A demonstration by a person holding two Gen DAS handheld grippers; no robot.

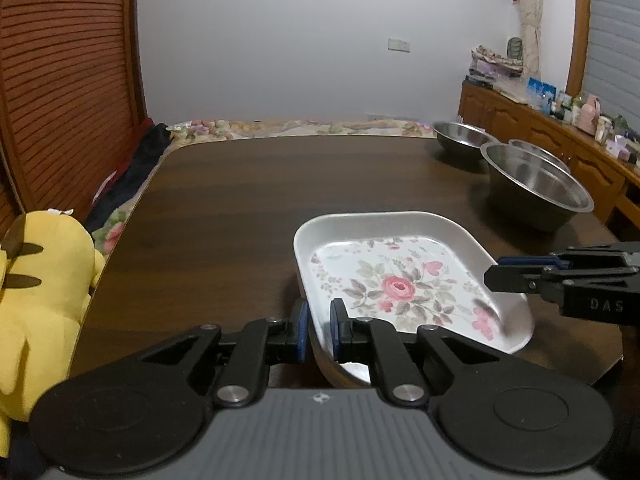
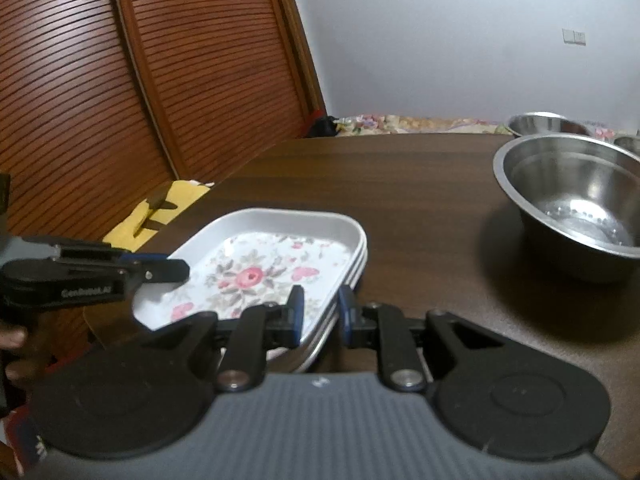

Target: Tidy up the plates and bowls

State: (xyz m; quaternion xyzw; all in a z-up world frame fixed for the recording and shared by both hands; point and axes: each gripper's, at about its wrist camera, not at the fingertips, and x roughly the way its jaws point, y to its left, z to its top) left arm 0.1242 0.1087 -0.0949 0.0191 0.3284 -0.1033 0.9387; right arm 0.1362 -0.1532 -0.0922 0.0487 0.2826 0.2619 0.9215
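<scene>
A stack of white rectangular plates with a rose print (image 1: 400, 276) (image 2: 272, 264) sits at the near edge of the dark wooden table (image 1: 260, 200). My left gripper (image 1: 319, 330) is shut on the stack's near left rim. My right gripper (image 2: 321, 316) is shut on the stack's right rim and shows from the side in the left wrist view (image 1: 496, 272). The left gripper shows in the right wrist view (image 2: 180, 266). Three steel bowls stand at the table's right: a large one (image 1: 536, 188) (image 2: 576, 204), one farther back (image 1: 460, 136) (image 2: 536, 122) and one behind the large one (image 1: 536, 150).
A yellow plush toy (image 1: 44, 280) sits off the table's left edge. A slatted wooden door (image 2: 120, 80) stands at the left. A floral bed (image 1: 300, 126) lies behind the table. A wooden cabinet with small items (image 1: 560, 128) runs along the right wall.
</scene>
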